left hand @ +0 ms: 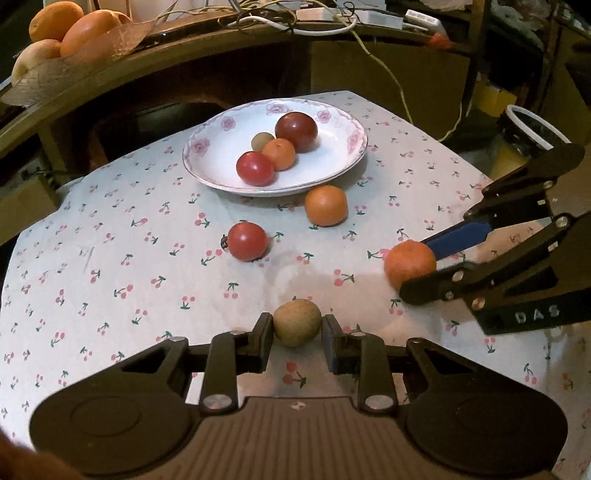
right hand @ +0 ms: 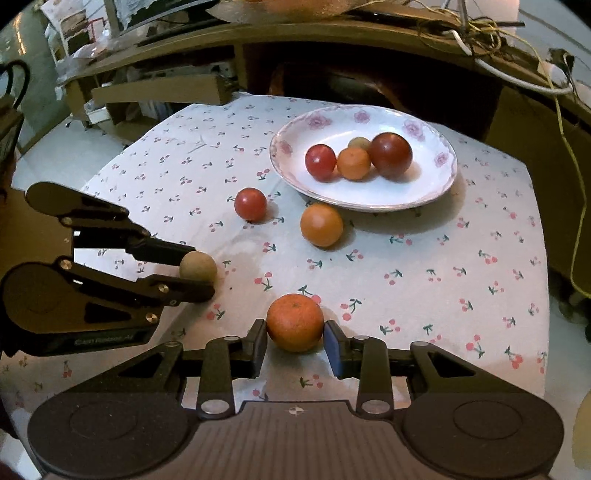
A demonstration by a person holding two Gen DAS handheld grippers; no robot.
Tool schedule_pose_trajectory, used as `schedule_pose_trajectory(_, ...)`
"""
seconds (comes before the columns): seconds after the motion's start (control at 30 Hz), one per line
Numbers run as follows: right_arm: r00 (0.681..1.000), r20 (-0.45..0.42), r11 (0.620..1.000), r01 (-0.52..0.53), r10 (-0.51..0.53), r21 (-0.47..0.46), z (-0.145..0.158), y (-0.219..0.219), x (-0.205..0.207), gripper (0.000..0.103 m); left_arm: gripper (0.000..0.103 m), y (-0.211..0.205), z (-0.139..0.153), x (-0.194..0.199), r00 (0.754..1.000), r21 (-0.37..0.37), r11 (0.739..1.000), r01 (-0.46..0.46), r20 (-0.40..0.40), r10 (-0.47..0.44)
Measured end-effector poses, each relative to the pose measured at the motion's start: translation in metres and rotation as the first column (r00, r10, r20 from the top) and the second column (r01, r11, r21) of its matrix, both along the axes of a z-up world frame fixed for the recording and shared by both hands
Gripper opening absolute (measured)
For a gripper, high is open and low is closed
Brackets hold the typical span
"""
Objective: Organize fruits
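Note:
A white floral plate (left hand: pixel 218 155) (right hand: pixel 436 184) holds two red fruits, a small orange and a small brown fruit. On the cherry-print cloth lie a red fruit (left hand: pixel 246 241) (right hand: pixel 250 204) and an orange (left hand: pixel 326 205) (right hand: pixel 321 224). My left gripper (left hand: pixel 296 332) (right hand: pixel 207 275) has its fingers on both sides of a brown kiwi (left hand: pixel 297 322) (right hand: pixel 197 266), touching or nearly touching it. My right gripper (right hand: pixel 295 338) (left hand: pixel 421 266) likewise brackets a tangerine (right hand: pixel 294 322) (left hand: pixel 409 263). Both fruits seem to rest on the cloth.
A wooden shelf runs behind the table with a bowl of oranges (left hand: pixel 70 29) at the left and tangled cables (left hand: pixel 295 18). A black-lined bin (left hand: pixel 532 127) stands off the table's right side. Cardboard boxes (right hand: pixel 155 92) sit at the left.

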State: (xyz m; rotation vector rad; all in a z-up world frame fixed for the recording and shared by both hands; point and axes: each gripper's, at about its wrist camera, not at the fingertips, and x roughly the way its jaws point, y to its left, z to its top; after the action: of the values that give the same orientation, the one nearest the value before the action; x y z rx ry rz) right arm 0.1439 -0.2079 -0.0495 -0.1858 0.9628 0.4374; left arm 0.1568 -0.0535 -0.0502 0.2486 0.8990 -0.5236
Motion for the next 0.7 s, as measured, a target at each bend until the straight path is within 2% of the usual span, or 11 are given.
schedule_pose_trajectory(0.07, 1.0, -0.004, 1.0, 0.0, 0.0, -0.012, -0.003, 0.0014, 0.0019, 0.046, 0.038, -0.0005, 0.0006, 0.0004, 1.0, 0.009, 1.0, 0.01, 0.005, -0.01)
schedule_pose_trajectory(0.13, 1.0, 0.004, 1.0, -0.016, 0.016, -0.016, -0.0041, 0.003, 0.0007, 0.048, 0.044, 0.0011, 0.0005, -0.0006, 1.0, 0.016, 1.0, 0.014, 0.011, -0.015)
schedule_pose_trajectory(0.23, 1.0, 0.002, 1.0, -0.028, 0.028, -0.013, -0.0045, 0.0037, 0.0, 0.059, 0.049, 0.005, 0.0002, 0.0001, 1.0, 0.012, 1.0, 0.016, 0.007, -0.016)
schedule_pose_trajectory(0.7, 1.0, 0.016, 1.0, -0.009, 0.009, 0.0, -0.0042, -0.0006, 0.0003, 0.055, 0.048, 0.0024, -0.0001, -0.0016, 0.999, 0.008, 0.999, 0.039, 0.011, -0.039)
